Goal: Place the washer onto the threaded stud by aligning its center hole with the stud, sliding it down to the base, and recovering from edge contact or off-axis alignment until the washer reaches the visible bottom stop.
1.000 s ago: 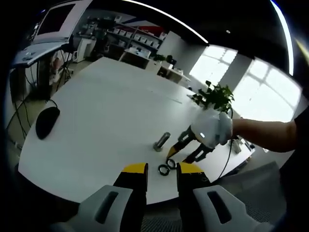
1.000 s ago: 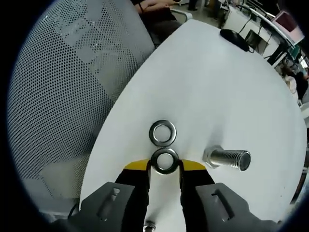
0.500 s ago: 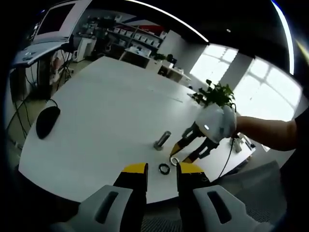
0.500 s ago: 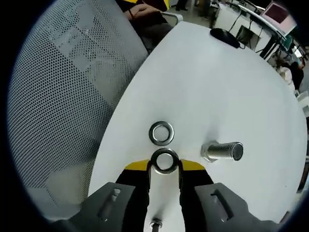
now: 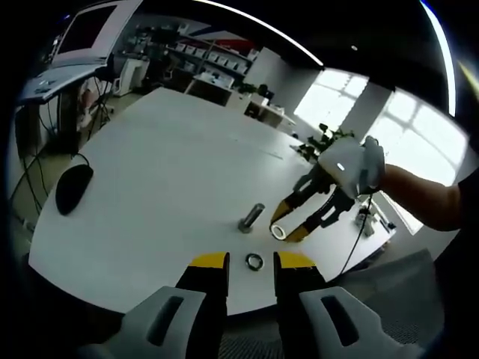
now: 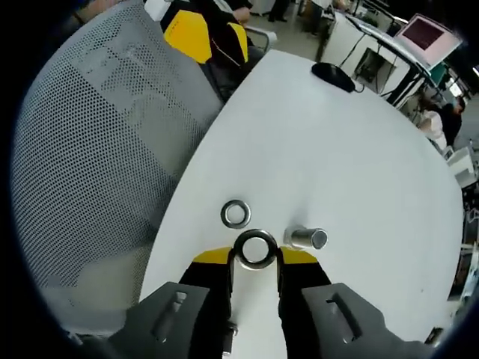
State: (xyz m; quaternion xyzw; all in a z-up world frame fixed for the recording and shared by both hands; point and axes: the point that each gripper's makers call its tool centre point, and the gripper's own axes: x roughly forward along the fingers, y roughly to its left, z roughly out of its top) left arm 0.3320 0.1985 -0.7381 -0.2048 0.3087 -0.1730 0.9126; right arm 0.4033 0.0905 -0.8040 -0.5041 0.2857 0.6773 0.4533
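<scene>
My right gripper [image 6: 254, 254] is shut on a steel washer [image 6: 255, 247], held flat between the yellow tips above the white table [image 6: 352, 149]. Just right of it stands the threaded stud [image 6: 307, 238], seen almost end-on. A second washer [image 6: 236, 213] lies on the table to the left of the held one. In the left gripper view, the right gripper [image 5: 288, 230] hangs in the air with its washer [image 5: 278, 231], a gloved hand behind it. The stud [image 5: 251, 218] stands on the table and the loose washer [image 5: 254, 261] lies between my left gripper's [image 5: 251, 262] parted tips.
A grey mesh chair back [image 6: 97, 149] stands beside the table's edge. A black computer mouse [image 5: 72, 188] lies at the table's left end. A potted plant [image 5: 329, 142] and shelves stand beyond the far side. A monitor [image 6: 425, 34] sits behind the table.
My right gripper has risen off the table with one washer in it, leaving the other behind. The stud now appears closer to the held washer and more end-on.
</scene>
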